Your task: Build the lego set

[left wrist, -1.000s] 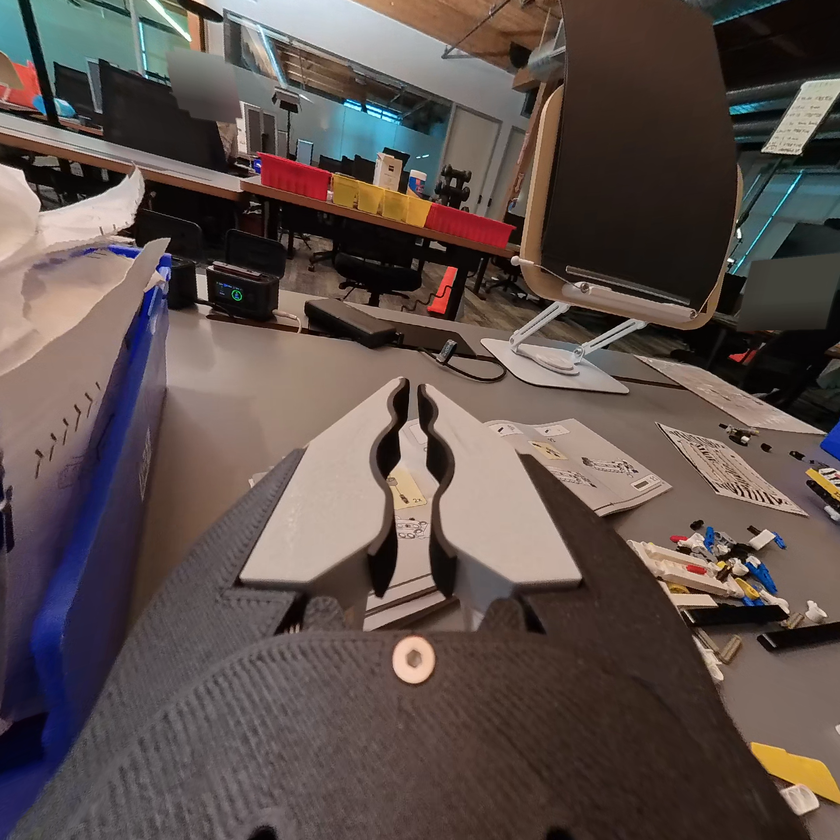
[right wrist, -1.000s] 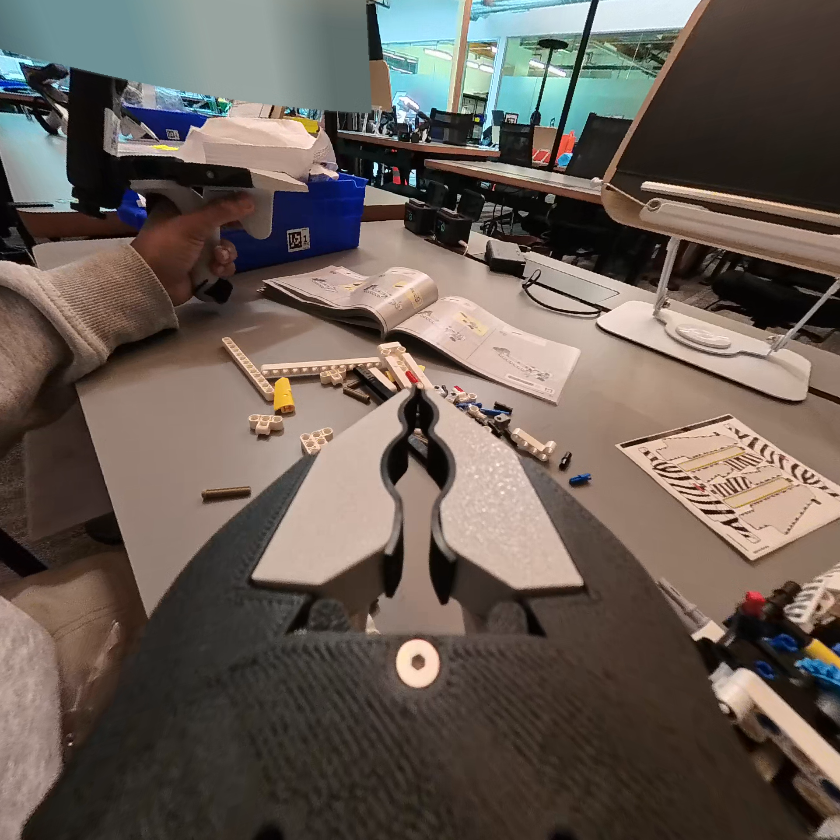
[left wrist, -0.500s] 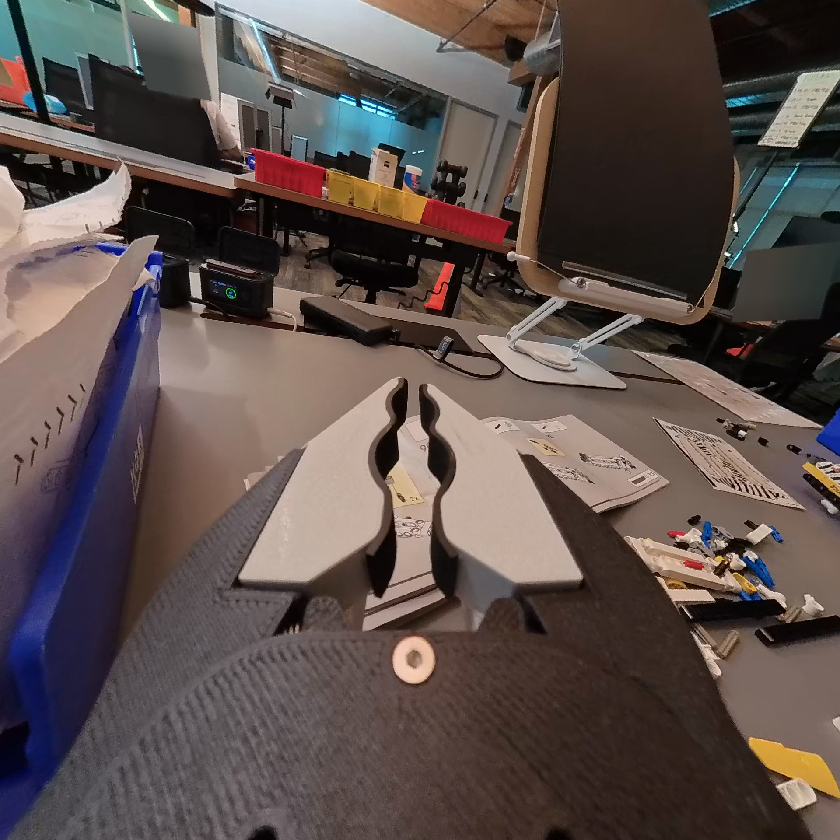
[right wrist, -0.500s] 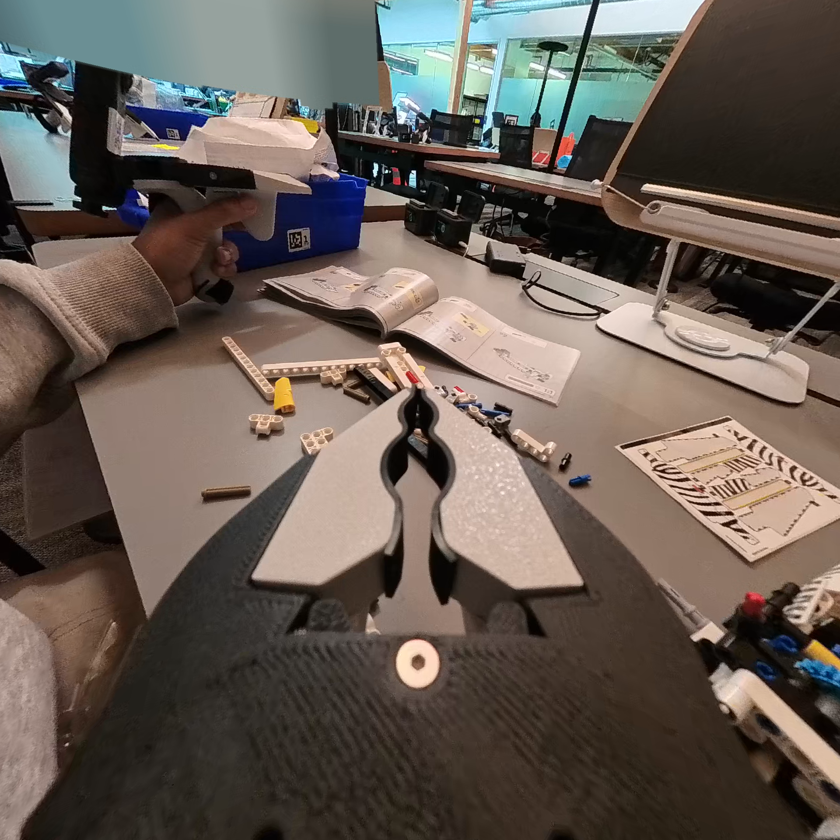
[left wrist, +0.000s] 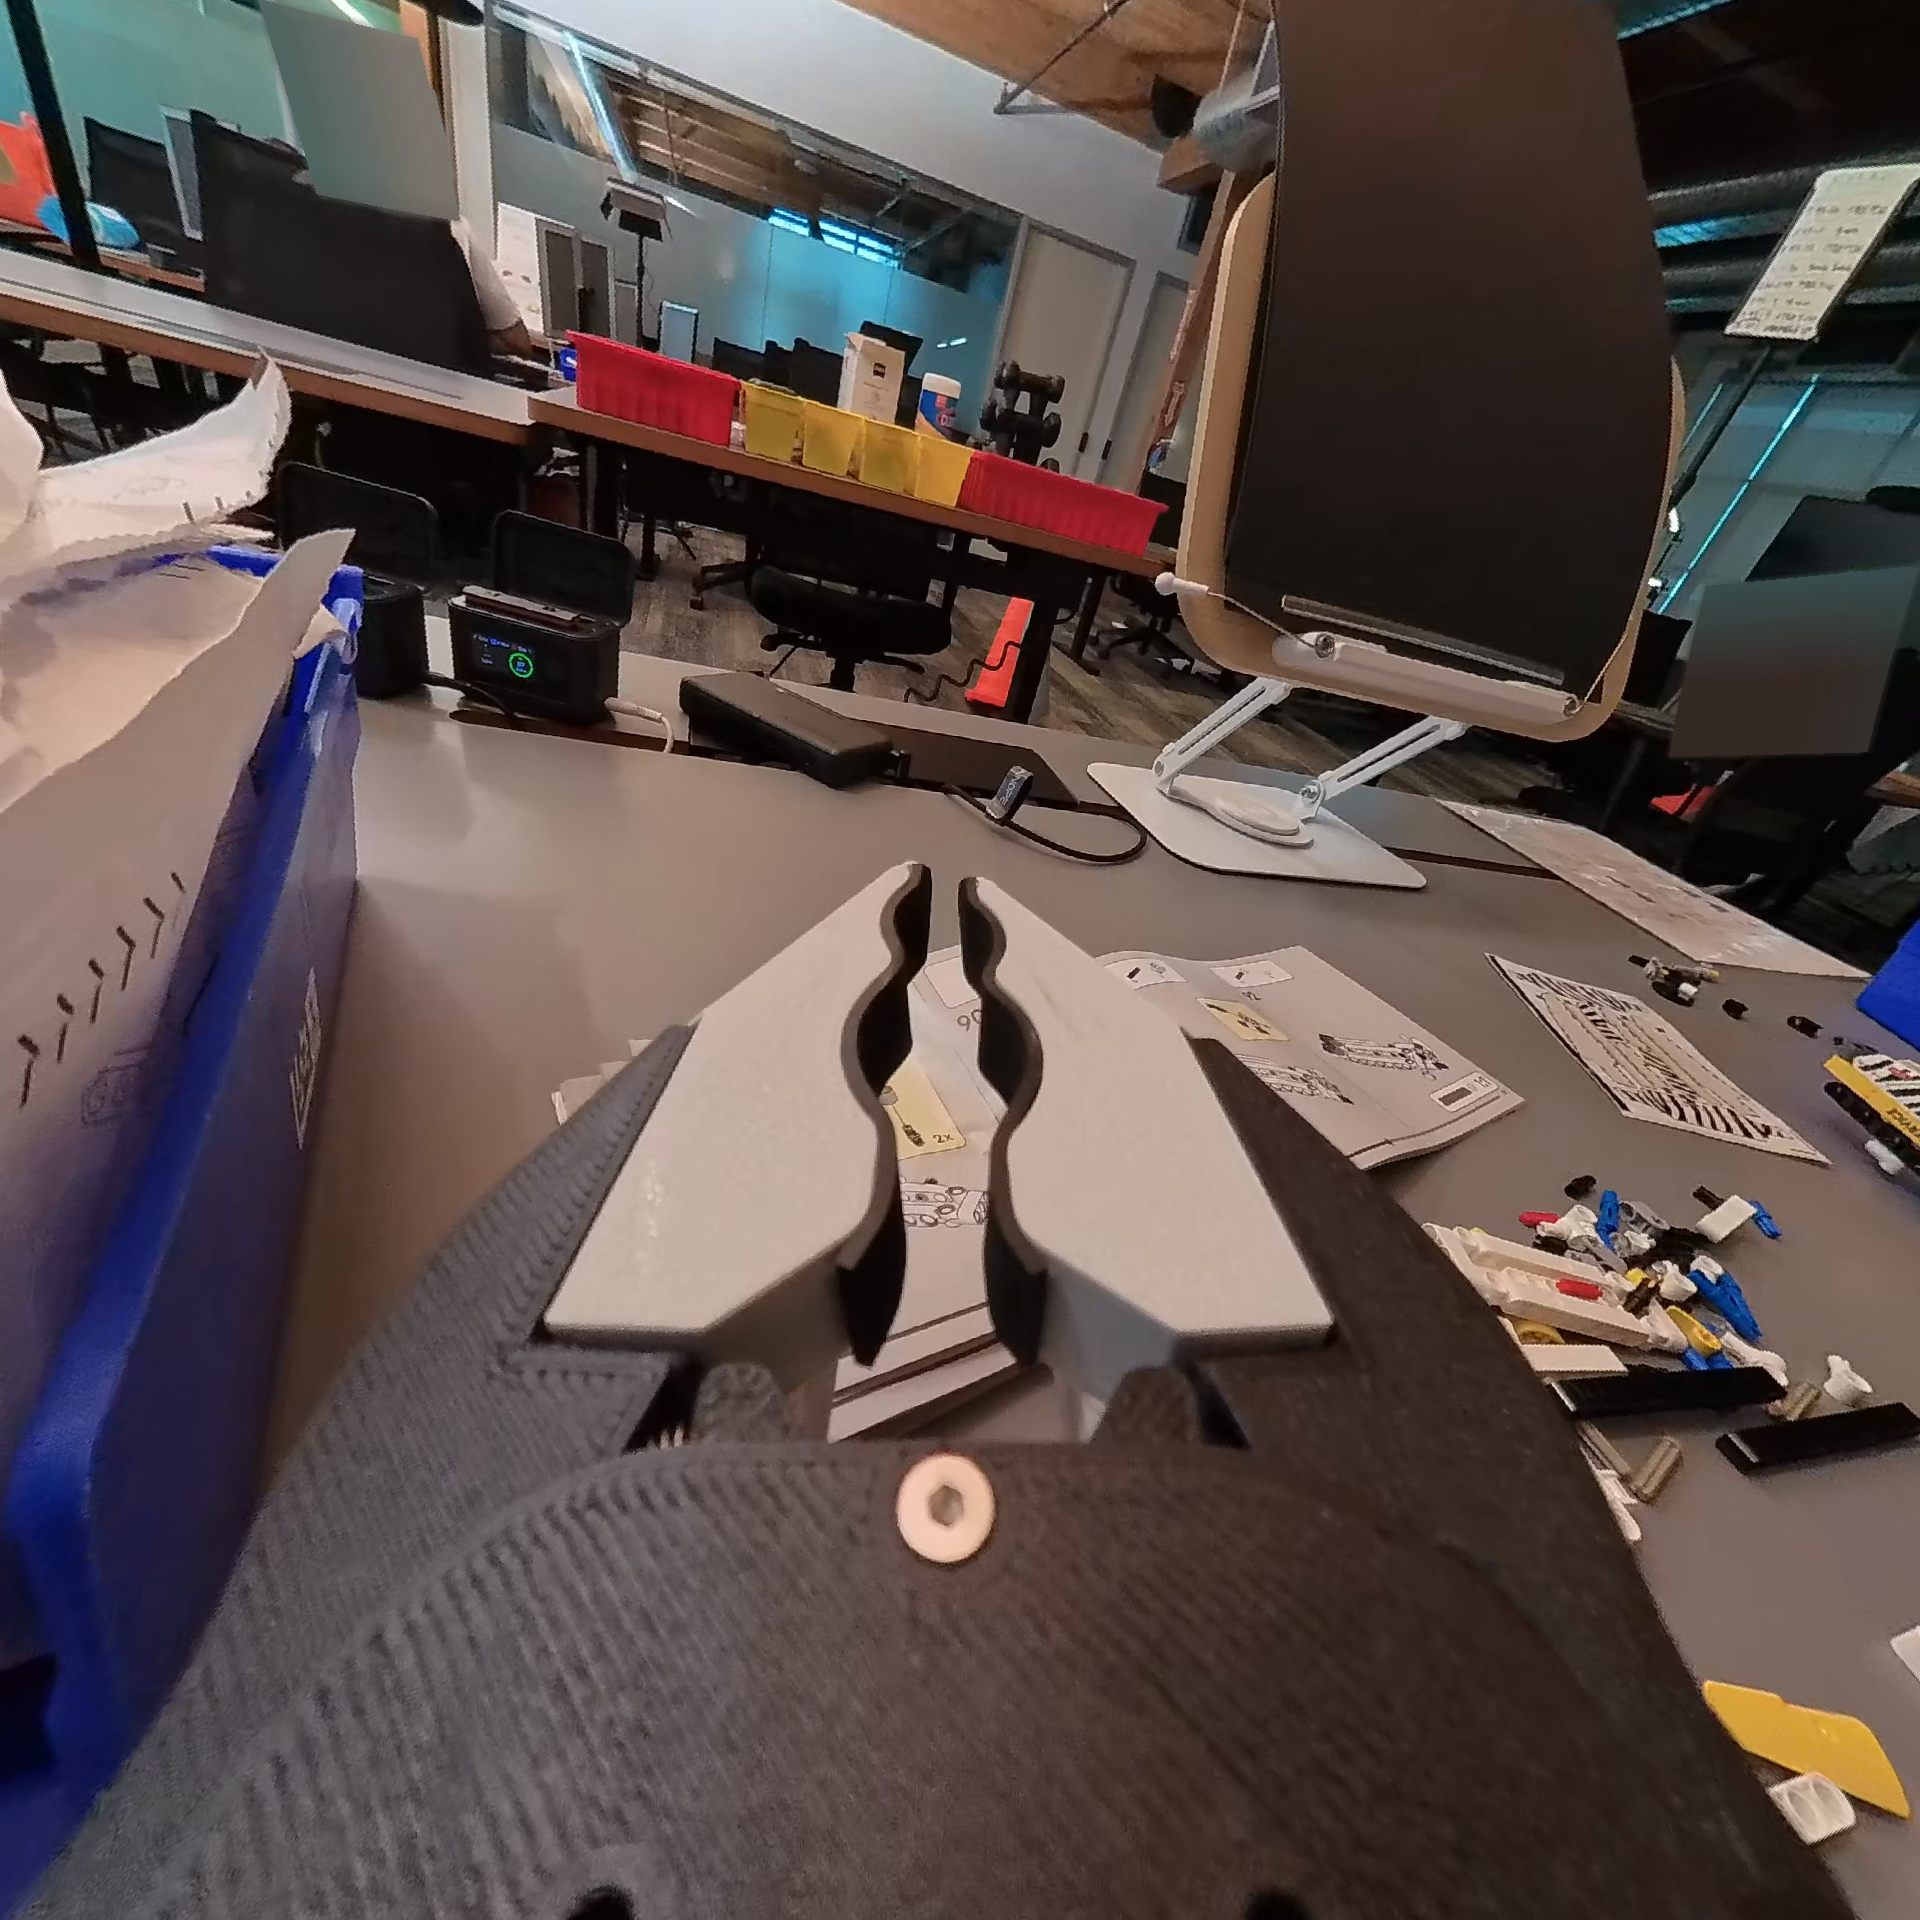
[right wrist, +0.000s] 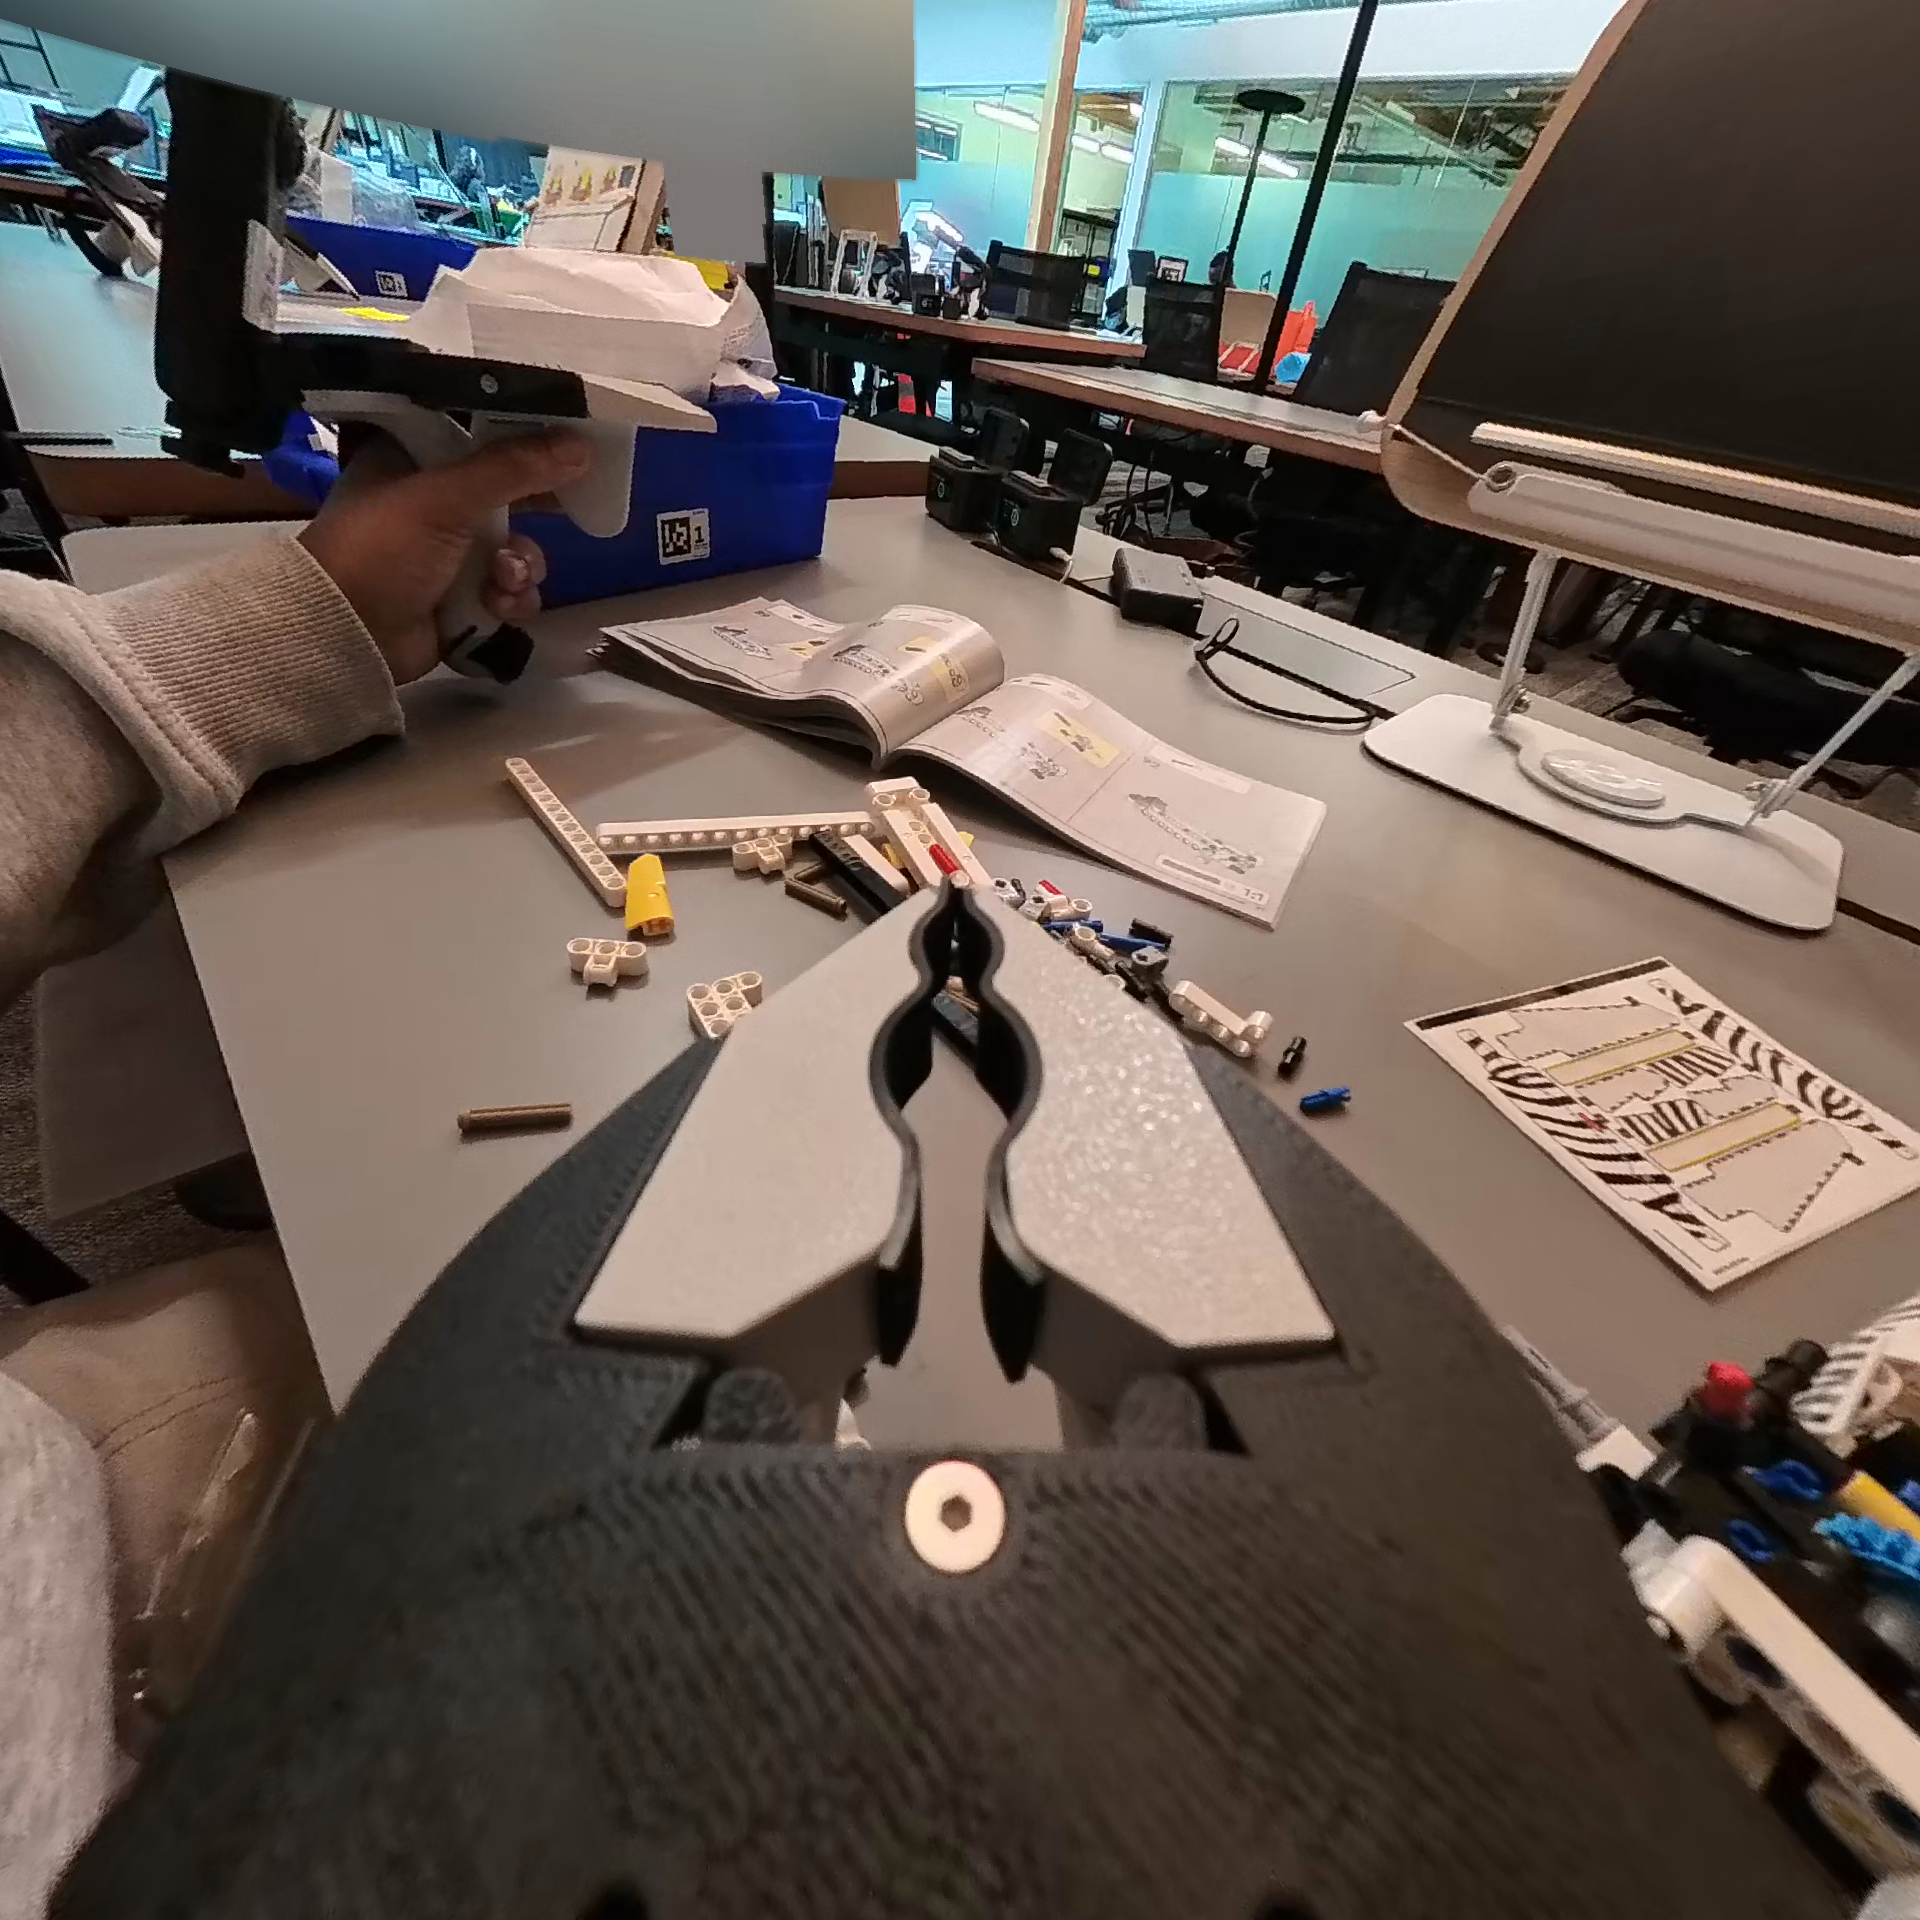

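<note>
A: What's the biggest thing ahead of the left tool point(left wrist: 940, 888)?

B: The grey bench point(left wrist: 582, 914) itself. To that tool's left stands a blue bin point(left wrist: 177, 1091) stuffed with white paper; far ahead to its right, a dark panel on a white stand point(left wrist: 1257, 831).

A: And the instructions?

B: The open instruction booklet point(left wrist: 1299, 1039) lies right under and just beyond the left tool's tips. Further right of it is a zebra-striped sticker sheet point(left wrist: 1631, 1049).

A: Where are the lego parts?

B: A loose pile of lego pieces point(left wrist: 1621, 1288) sits to the right of the left tool. From the right tool point(right wrist: 954, 902), the same pile point(right wrist: 914, 842) spreads directly beyond its tips, with long white beams, a yellow piece, and small blue and black pins. A partly built lego model point(right wrist: 1787, 1538) lies close by the right tool's right side, at the bench edge.

A: How do the tools stand?

B: Left tool: jaws drawn narrow, a thin slit between the tips, nothing in them. Right tool: jaws pressed together at the tips, empty too. Both hang above the bench, touching nothing.

A: Anything else?

B: In the right wrist view, a hand point(right wrist: 426, 551) in a beige sleeve grips the left tool's handle, up and to the left, just before the bin point(right wrist: 727, 488). A small tan axle point(right wrist: 516, 1118) lies alone to the left of the right tool.
</note>
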Demonstrator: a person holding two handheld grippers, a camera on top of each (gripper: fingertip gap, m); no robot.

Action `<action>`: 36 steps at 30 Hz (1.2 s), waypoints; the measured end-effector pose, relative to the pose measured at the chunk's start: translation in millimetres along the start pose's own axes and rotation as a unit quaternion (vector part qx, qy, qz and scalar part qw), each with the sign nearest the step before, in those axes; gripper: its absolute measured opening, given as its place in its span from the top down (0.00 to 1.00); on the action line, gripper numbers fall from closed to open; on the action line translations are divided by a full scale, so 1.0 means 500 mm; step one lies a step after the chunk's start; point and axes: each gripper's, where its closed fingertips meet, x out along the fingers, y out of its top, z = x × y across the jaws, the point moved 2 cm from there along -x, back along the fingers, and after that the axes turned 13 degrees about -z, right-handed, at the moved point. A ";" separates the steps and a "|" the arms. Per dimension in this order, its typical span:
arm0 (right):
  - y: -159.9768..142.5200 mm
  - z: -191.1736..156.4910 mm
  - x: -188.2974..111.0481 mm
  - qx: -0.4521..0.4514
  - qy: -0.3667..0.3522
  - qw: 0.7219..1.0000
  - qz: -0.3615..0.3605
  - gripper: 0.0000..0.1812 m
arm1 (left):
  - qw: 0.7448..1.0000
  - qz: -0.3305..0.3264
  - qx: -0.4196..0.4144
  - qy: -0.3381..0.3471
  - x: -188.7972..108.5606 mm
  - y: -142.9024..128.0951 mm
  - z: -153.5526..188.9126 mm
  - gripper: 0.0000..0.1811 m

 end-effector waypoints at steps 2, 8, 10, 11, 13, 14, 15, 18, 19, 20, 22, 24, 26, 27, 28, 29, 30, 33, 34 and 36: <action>0.000 0.000 0.000 -0.001 0.000 1.000 0.000 1.00 | 1.000 0.000 0.000 0.000 0.000 0.000 0.000 0.98; 0.000 0.001 0.001 0.000 -0.003 1.000 -0.002 1.00 | 1.000 -0.001 -0.001 -0.002 0.001 0.000 0.001 0.98; -0.006 0.004 0.009 0.008 -0.001 1.000 -0.021 0.97 | 1.000 -0.001 -0.001 -0.002 0.000 -0.001 0.000 0.98; -0.013 0.002 0.016 0.016 0.009 0.999 -0.042 0.93 | 1.000 -0.001 -0.001 -0.002 0.001 -0.001 0.000 0.98; -0.036 -0.017 0.033 0.037 0.058 0.993 -0.100 0.89 | 1.000 -0.002 -0.002 -0.004 0.001 -0.001 0.001 0.98; -0.047 -0.027 0.040 0.046 0.080 0.987 -0.131 0.88 | 1.000 -0.003 -0.002 -0.005 0.002 -0.002 0.002 0.98; -0.057 -0.034 0.046 0.050 0.093 0.982 -0.156 0.88 | 1.000 -0.004 -0.002 -0.006 0.003 -0.002 0.002 0.97; -0.073 -0.043 0.058 0.045 0.095 0.973 -0.205 0.89 | 1.000 -0.008 -0.001 -0.010 0.005 -0.004 0.005 0.98; -0.081 -0.043 0.062 0.045 0.091 0.968 -0.229 0.89 | 1.000 -0.009 -0.001 -0.011 0.006 -0.005 0.005 0.98; -0.090 -0.041 0.065 0.050 0.084 0.961 -0.257 0.91 | 1.000 -0.010 0.000 -0.012 0.006 -0.005 0.006 0.97; -0.092 -0.053 0.070 0.062 0.104 0.950 -0.287 0.90 | 1.000 -0.013 0.000 -0.015 0.008 -0.007 0.007 0.97; -0.084 -0.068 0.077 0.074 0.126 0.945 -0.293 0.89 | 1.000 -0.015 0.000 -0.018 0.010 -0.008 0.009 0.97; -0.086 -0.070 0.086 0.071 0.125 0.941 -0.306 0.89 | 1.000 -0.018 0.000 -0.022 0.011 -0.009 0.011 0.97; -0.091 -0.069 0.090 0.066 0.119 0.940 -0.314 0.90 | 1.000 -0.020 0.000 -0.023 0.012 -0.010 0.012 0.97; -0.098 -0.069 0.094 0.061 0.117 0.937 -0.324 0.90 | 0.999 -0.021 0.001 -0.024 0.012 -0.010 0.013 0.97; -0.104 -0.072 0.096 0.060 0.120 0.933 -0.333 0.90 | 0.999 -0.022 0.002 -0.025 0.013 -0.011 0.014 0.97; -0.109 -0.074 0.098 0.062 0.121 0.931 -0.339 0.91 | 0.999 -0.022 0.003 -0.027 0.013 -0.011 0.015 0.97; -0.109 -0.072 0.099 0.066 0.115 0.932 -0.337 0.97 | 0.999 -0.026 0.011 -0.046 0.016 -0.013 0.029 0.97; -0.105 -0.068 0.097 0.065 0.108 0.935 -0.331 0.97 | 0.998 -0.029 0.017 -0.055 0.018 -0.014 0.036 0.96; -0.091 -0.063 0.092 0.064 0.103 0.942 -0.314 0.97 | 0.996 -0.036 0.032 -0.076 0.023 -0.018 0.056 0.96</action>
